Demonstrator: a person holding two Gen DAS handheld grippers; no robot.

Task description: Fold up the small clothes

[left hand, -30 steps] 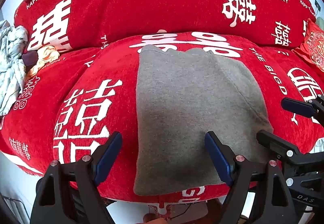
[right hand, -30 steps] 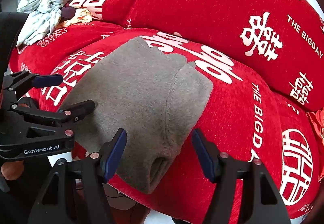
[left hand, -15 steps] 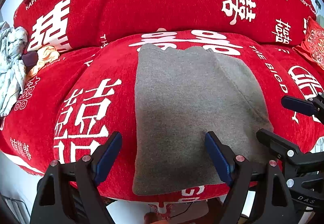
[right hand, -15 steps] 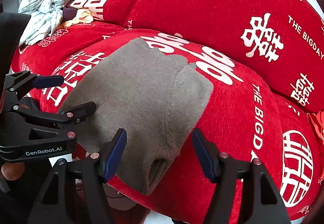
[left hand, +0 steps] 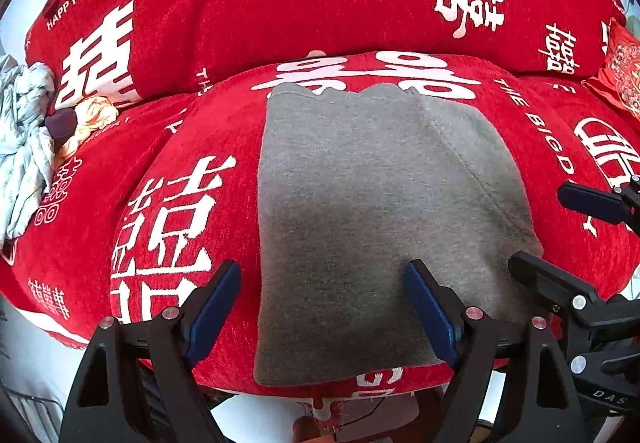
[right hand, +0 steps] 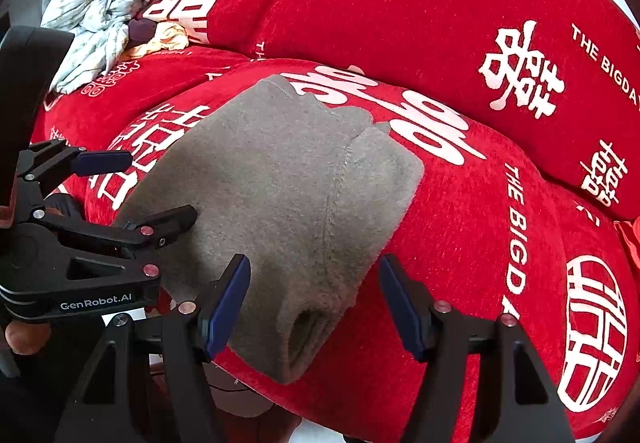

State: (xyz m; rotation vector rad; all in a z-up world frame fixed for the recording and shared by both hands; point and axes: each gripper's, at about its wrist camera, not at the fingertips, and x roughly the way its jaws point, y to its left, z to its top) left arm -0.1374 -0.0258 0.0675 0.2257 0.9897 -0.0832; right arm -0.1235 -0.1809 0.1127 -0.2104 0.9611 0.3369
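One grey knitted garment [left hand: 360,211] is seen from the left wrist, laid flat and partly folded on the red printed sofa cushion [left hand: 180,147]; the left gripper [left hand: 320,307] is held open, empty, over its near edge. From the right wrist, the right gripper [right hand: 314,303] is likewise spread, gripping nothing, above the garment's near corner; further folding is judged outstanding, and a pale crumpled clothes heap [right hand: 96,11] is left untouched.

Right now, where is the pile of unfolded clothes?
The crumpled pile lies at the far left end of the red sofa, against its backrest, upper left in both wrist views, well apart from the grey garment spread on the seat cushion.
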